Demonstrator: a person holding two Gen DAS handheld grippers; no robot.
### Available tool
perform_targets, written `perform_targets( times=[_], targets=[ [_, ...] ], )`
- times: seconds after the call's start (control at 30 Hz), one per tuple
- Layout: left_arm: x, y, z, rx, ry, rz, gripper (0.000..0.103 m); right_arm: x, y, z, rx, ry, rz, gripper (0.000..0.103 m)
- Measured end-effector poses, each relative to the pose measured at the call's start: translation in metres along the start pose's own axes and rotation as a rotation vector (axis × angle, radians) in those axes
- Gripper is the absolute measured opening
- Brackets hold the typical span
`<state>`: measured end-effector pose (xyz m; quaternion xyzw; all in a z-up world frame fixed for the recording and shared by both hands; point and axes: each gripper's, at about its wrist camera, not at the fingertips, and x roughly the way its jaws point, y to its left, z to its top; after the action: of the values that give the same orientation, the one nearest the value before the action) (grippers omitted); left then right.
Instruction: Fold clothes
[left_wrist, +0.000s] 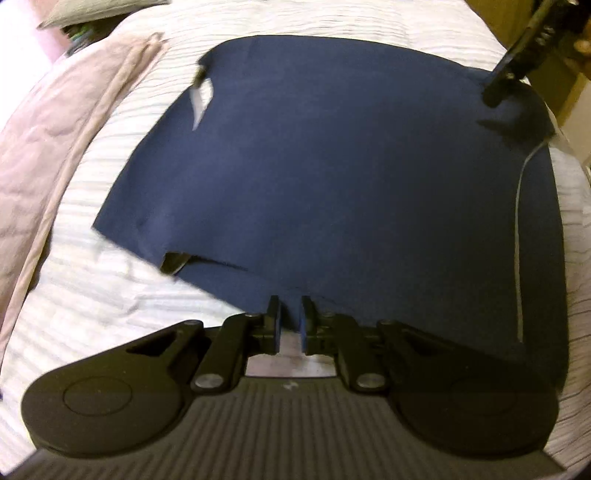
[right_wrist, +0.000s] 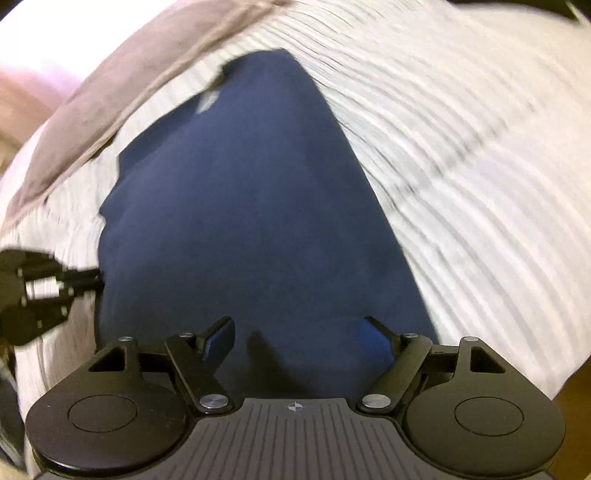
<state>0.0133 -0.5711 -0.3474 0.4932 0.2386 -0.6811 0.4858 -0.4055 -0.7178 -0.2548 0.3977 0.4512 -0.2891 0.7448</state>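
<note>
A navy garment (left_wrist: 332, 166) lies flat on a white ribbed bedspread (left_wrist: 103, 302), with a white label (left_wrist: 201, 105) showing near its far left corner. My left gripper (left_wrist: 290, 314) is at the garment's near edge, its blue pads almost together with a strip of the navy cloth between them. In the right wrist view the same gripper (right_wrist: 96, 277) meets the left edge of the garment (right_wrist: 251, 221). My right gripper (right_wrist: 299, 339) hangs open just over the cloth, with nothing between its fingers. From the left wrist view, the right gripper (left_wrist: 496, 94) sits over the far right corner.
A pinkish-beige quilt (left_wrist: 55, 147) lies folded along the left of the bed, also in the right wrist view (right_wrist: 110, 96). The ribbed bedspread (right_wrist: 480, 184) stretches to the right of the garment. Wooden furniture (left_wrist: 570, 96) stands past the bed's right edge.
</note>
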Motion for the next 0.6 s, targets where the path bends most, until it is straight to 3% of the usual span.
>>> perform_targets(
  times=[0.1, 0.3, 0.4, 0.53, 0.6],
  targets=[
    [-0.008, -0.008, -0.008, -0.025, 0.031, 0.015, 0.008, -0.009, -0.006, 0.001, -0.037, 0.007, 0.0, 0.078],
    [-0.031, -0.043, -0.019, -0.066, 0.074, 0.062, 0.009, 0.0, -0.032, -0.006, -0.057, 0.103, 0.023, 0.078],
    [-0.045, -0.065, -0.019, -0.085, 0.078, 0.087, 0.011, -0.004, -0.016, -0.006, -0.209, 0.11, 0.017, 0.078],
    [-0.058, -0.106, -0.018, -0.007, 0.08, 0.121, 0.021, -0.013, 0.001, -0.014, -0.398, 0.127, 0.042, 0.078],
    [-0.061, -0.128, -0.02, 0.101, 0.076, 0.149, 0.029, -0.017, 0.007, -0.021, -0.491, 0.135, 0.055, 0.078]
  ],
)
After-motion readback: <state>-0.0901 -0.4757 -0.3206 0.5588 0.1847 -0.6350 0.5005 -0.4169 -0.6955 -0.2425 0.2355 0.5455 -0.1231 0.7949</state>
